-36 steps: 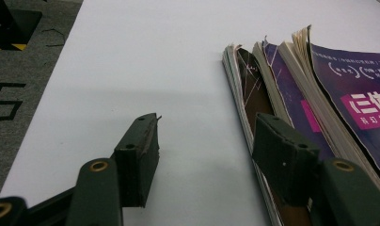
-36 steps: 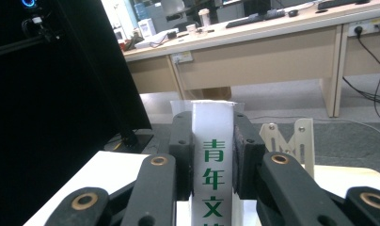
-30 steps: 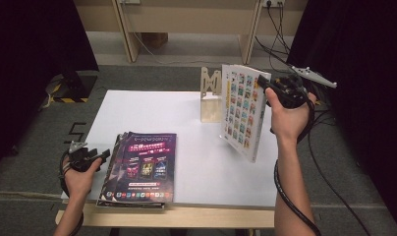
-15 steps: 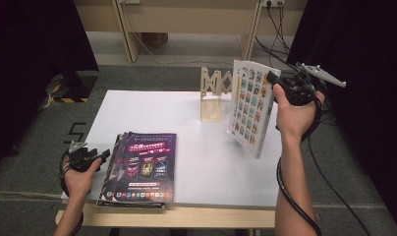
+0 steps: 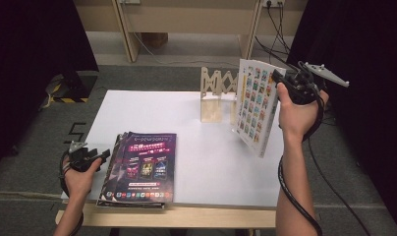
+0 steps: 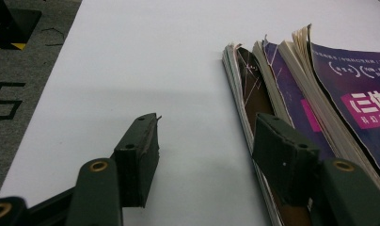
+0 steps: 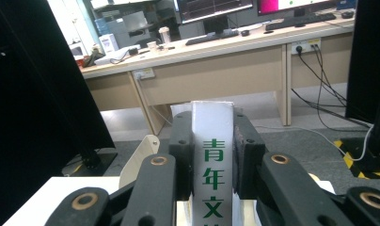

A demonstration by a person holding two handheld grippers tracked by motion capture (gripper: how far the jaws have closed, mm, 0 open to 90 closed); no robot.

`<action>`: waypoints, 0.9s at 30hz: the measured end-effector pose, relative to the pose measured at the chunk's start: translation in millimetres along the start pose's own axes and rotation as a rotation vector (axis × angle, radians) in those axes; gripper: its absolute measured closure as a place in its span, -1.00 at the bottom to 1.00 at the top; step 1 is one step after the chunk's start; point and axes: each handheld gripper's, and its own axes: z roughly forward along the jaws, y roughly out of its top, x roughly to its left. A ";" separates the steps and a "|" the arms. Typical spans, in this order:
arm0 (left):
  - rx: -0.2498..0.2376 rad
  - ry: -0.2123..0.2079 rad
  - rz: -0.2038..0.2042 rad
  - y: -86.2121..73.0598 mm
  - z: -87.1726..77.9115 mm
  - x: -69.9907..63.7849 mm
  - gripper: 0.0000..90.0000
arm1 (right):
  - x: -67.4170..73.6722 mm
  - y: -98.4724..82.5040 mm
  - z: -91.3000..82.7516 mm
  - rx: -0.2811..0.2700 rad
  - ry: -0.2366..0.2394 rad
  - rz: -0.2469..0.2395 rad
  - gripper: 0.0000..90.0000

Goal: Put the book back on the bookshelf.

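Where carpet shows, white tabletop (image 5: 196,162)

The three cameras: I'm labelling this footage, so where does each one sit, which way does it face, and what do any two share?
High view: above the person's side, looking forward and down on the table; both forearms, left gripper, right gripper holding a magazine beside the rack.
Left gripper view: low over the table, along its open fingers toward the stack.
Right gripper view: level, along its fingers clamping the magazine's spine, facing desks.
Shared: the stack in high and left views; the magazine in high and right views.
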 end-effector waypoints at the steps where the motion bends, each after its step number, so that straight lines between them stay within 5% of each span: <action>1: 0.000 0.000 -0.001 0.0 0.0 0.0 -0.10 | 0.1 -0.1 0.9 0.001 0.000 0.003 0.66; 27: -0.002 -0.005 -0.010 0.0 -0.2 1.0 -0.09 | 5.0 0.0 36.6 -0.008 -0.036 -0.023 0.66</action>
